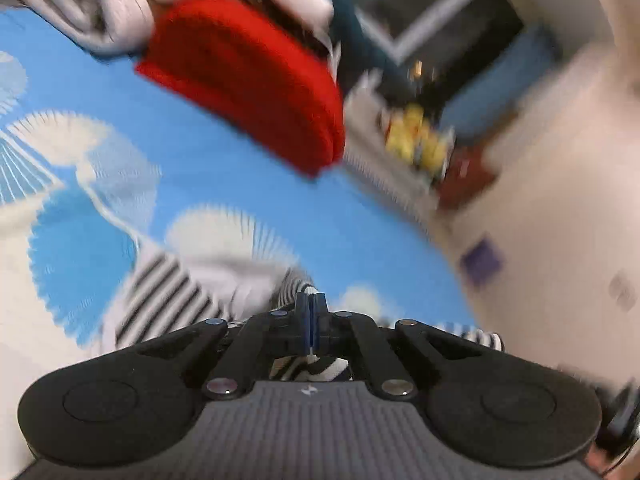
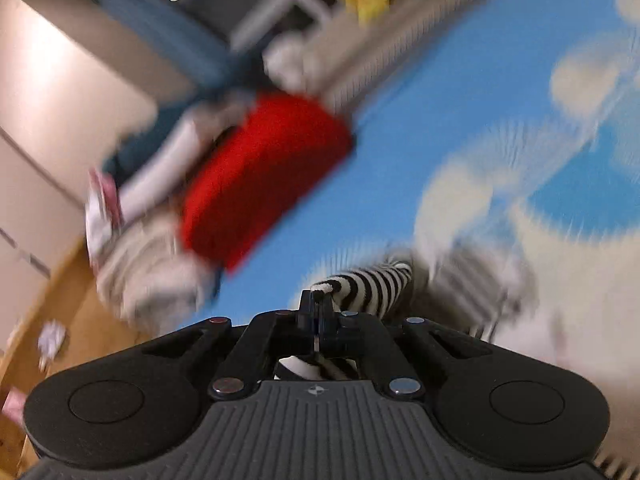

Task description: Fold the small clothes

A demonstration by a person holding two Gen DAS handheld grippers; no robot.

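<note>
A small black-and-white striped garment [image 1: 168,300] lies on the blue sheet with white shell shapes [image 1: 224,176]. My left gripper [image 1: 310,300] is shut on an edge of it; cloth shows between the pads and below them. In the right wrist view the same striped garment [image 2: 376,286] runs off to the right, and my right gripper [image 2: 319,300] is shut on another edge of it. Both views are blurred by motion.
A folded red cloth [image 1: 248,80] [image 2: 264,176] lies further up the sheet, next to a pile of white and grey folded clothes [image 1: 92,4] [image 2: 148,268]. Past the bed's edge stand a yellow toy [image 1: 416,140], pale cabinets [image 1: 560,200] and a wooden floor [image 2: 80,332].
</note>
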